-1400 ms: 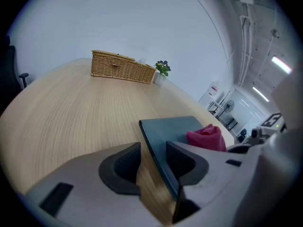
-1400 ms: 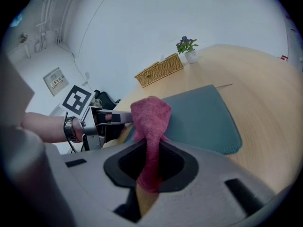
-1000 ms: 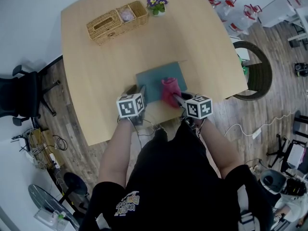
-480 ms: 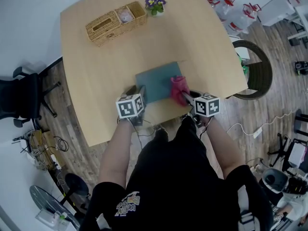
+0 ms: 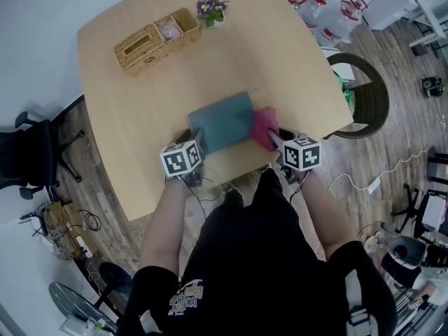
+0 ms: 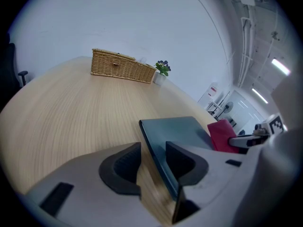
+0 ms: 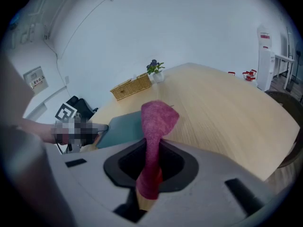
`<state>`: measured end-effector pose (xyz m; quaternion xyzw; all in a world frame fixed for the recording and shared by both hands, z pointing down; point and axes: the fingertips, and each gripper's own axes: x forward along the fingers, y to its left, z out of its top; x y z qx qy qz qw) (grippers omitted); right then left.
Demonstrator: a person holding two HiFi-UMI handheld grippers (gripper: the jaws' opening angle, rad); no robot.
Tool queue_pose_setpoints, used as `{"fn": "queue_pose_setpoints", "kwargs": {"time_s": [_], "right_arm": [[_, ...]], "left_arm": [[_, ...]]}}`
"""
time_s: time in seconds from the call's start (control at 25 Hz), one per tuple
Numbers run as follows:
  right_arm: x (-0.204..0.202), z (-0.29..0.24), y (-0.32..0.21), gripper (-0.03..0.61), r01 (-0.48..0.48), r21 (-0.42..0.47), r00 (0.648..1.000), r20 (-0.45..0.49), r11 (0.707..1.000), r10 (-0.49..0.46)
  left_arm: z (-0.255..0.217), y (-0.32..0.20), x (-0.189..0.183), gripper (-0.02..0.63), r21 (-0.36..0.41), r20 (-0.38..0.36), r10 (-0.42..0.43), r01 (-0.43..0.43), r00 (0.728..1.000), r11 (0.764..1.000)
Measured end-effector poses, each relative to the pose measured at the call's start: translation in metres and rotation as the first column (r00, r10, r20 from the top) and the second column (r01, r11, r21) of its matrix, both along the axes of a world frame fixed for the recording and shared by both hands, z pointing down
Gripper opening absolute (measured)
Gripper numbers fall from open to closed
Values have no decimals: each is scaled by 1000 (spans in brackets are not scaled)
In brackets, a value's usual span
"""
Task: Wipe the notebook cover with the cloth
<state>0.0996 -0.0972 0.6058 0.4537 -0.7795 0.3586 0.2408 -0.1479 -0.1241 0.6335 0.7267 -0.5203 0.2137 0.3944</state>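
the left gripper (image 5: 198, 144) has kept its place at the notebook's 7 o'clock corner. its jaws are released and apart, and the cover's edge runs between them without being pinched. it looks set there to steady the book rather than to grasp it

the notebook (image 5: 220, 121) lies flat and closed on the table (image 5: 133, 117), a little toward 6 o'clock from the middle, well apart from the basket (image 5: 149, 39) at 11 o'clock and the flower pot (image 5: 211, 8) at 12

the cloth (image 5: 264, 126) is what has changed. a second ago it lay on the cover's 4 o'clock part, and now it is at the 3 o'clock edge, mostly over bare wood

the right gripper (image 5: 276, 140) stays clenched on the cloth's lower end and has drawn it toward 3 o'clock

that reads as one stroke run off the side of the cover. the far and left parts likely remain to be wiped, so the cloth must go back onto the book
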Motion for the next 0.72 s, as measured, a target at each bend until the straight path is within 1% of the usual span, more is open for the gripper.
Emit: {"fn": "queue_pose_setpoints", "kwargs": {"time_s": [0.12, 0.24, 0.36, 0.56, 0.64, 0.72], "right_arm": [[10, -18, -3, 67, -48, 42, 999, 26, 998, 47], [16, -34, -5, 67, -93, 84, 994, 58, 992, 88], [19, -51, -3, 67, -111, 120, 991, 86, 986, 102], [20, -79, -4, 67, -93, 182, 989, 128, 979, 70], [18, -88, -6, 67, -75, 201, 989, 140, 977, 47], [16, -98, -10, 67, -51, 225, 988, 150, 973, 17]], "left_arm": [[-2, -1, 1, 158, 6, -25, 2, -2, 1000, 1000], [1, 0, 4, 158, 24, -76, 4, -2, 997, 1000], [1, 5, 2, 158, 38, -106, -9, 13, 994, 999], [-18, 12, -1, 158, 107, -83, 6, 3, 996, 994], [-33, 16, -2, 158, 154, -64, 16, -6, 998, 988], [-53, 21, -4, 149, 210, -26, 17, -11, 1000, 978]]}}
